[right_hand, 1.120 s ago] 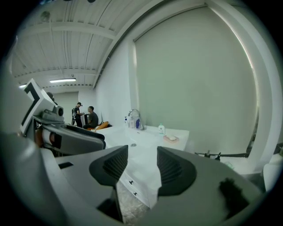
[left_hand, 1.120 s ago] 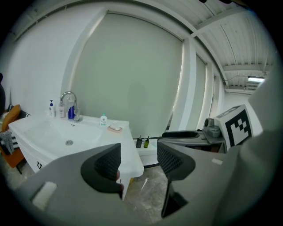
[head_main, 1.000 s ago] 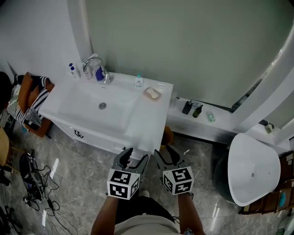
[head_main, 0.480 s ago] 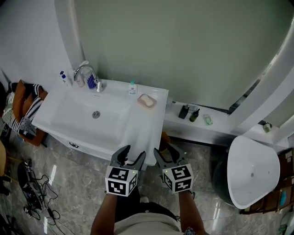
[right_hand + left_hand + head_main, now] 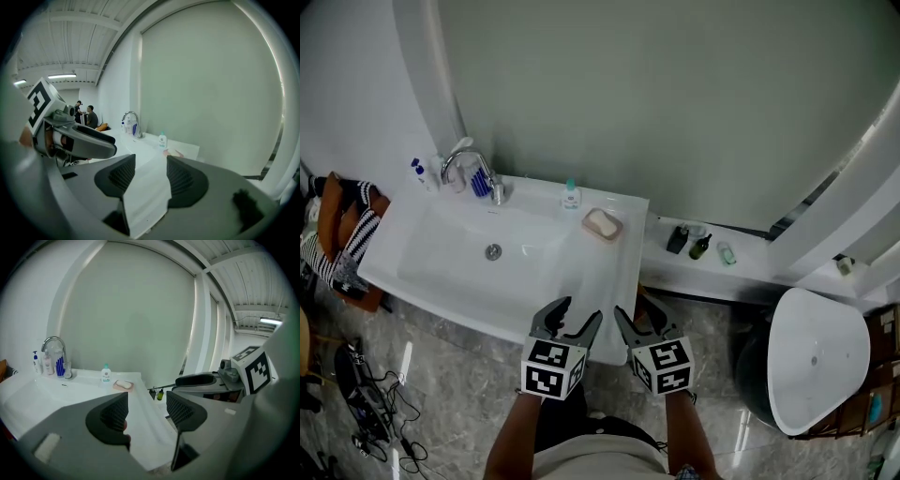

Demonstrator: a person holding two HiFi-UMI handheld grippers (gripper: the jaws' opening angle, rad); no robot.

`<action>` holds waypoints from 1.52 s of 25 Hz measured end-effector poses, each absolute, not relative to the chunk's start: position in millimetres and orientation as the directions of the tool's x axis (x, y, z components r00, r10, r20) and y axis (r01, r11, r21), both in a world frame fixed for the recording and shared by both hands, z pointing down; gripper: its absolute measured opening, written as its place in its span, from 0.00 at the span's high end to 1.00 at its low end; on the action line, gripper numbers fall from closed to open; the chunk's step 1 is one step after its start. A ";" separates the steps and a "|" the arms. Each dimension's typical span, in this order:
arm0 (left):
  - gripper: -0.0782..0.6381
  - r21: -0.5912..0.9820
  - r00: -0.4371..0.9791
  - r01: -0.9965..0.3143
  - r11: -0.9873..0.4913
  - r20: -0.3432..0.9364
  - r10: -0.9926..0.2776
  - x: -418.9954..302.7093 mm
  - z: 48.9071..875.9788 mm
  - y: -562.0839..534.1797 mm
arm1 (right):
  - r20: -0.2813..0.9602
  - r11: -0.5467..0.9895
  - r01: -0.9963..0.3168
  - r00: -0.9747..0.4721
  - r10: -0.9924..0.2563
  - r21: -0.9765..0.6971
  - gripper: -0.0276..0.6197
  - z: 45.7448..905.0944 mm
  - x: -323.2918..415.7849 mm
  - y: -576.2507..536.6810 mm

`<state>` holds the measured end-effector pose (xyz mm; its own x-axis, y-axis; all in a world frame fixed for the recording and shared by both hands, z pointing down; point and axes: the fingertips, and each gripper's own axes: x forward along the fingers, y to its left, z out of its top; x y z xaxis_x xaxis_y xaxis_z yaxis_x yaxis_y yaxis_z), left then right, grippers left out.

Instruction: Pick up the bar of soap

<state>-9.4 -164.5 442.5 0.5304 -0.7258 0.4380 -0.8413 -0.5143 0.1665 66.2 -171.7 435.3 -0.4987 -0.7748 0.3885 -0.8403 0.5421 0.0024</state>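
Note:
A pale bar of soap [image 5: 602, 222] lies in a pink dish on the back right corner of the white sink counter [image 5: 600, 281]; it also shows as the soap [image 5: 123, 384] in the left gripper view. Both grippers hover side by side before the counter's front edge, well short of the soap. My left gripper [image 5: 568, 324] is open and holds nothing, as the left gripper [image 5: 147, 411] confirms. My right gripper [image 5: 639, 319] is open and empty too, seen as the right gripper [image 5: 147, 176].
A chrome faucet [image 5: 467, 165] with small bottles [image 5: 420, 172] stands at the sink's back left. A little teal-capped bottle [image 5: 571, 195] sits beside the soap. Dark bottles [image 5: 690, 242] rest on a low ledge to the right. A white tub [image 5: 816, 361] stands far right. Cables [image 5: 366, 394] lie on the floor.
The view has moved closer to the sink; the counter now reaches down to the grippers. Both grippers stay open in about the same place.

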 end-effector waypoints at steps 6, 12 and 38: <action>0.53 0.154 0.539 -0.828 -0.540 0.485 -0.689 -18.0 448.9 -199.6 | 0.419 0.504 -0.864 -0.466 -0.780 -0.022 0.64 436.9 56.9 -204.4; 0.53 0.152 0.580 -0.793 -0.590 0.482 -0.656 -26.4 447.0 -235.2 | 0.446 0.451 -0.893 -0.407 -0.797 -0.009 0.62 436.2 50.4 -241.8; 0.54 -0.007 0.622 -0.569 -0.822 0.651 -0.435 -7.1 493.8 -359.4 | 0.593 0.562 -0.824 -0.420 -0.687 0.068 0.62 472.2 29.3 -357.7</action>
